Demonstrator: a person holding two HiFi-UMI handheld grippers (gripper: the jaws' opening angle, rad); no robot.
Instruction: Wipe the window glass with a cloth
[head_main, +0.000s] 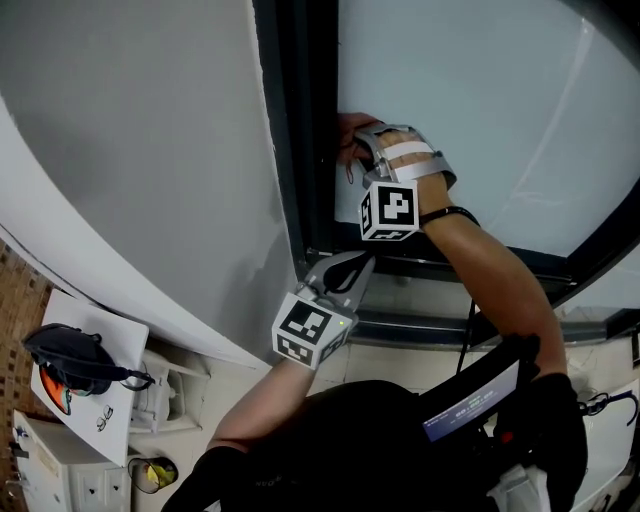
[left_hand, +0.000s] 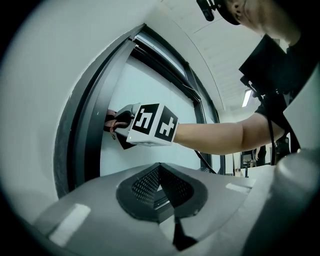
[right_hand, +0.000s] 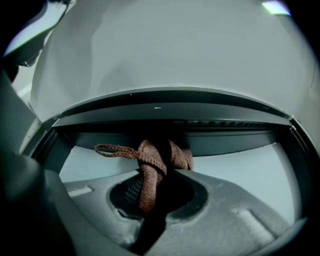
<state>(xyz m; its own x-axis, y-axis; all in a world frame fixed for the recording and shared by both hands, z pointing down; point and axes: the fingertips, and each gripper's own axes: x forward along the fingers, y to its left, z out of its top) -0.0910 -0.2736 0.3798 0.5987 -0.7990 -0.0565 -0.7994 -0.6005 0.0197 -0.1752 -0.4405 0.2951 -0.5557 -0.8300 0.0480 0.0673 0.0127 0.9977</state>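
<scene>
The window glass fills the upper right of the head view, edged by a dark frame. My right gripper is pressed to the glass beside the frame's upright, shut on a brown knitted cloth. In the right gripper view the cloth bunches between the jaws of the right gripper, with a loop trailing left over the glass. My left gripper hangs lower, near the frame's bottom rail, shut and empty. From the left gripper view, the left gripper points toward the right gripper's marker cube and the cloth.
A pale wall lies left of the frame. Below the bottom rail runs a white sill. At lower left a white board carries dark goggles. A black cable hangs by the right forearm.
</scene>
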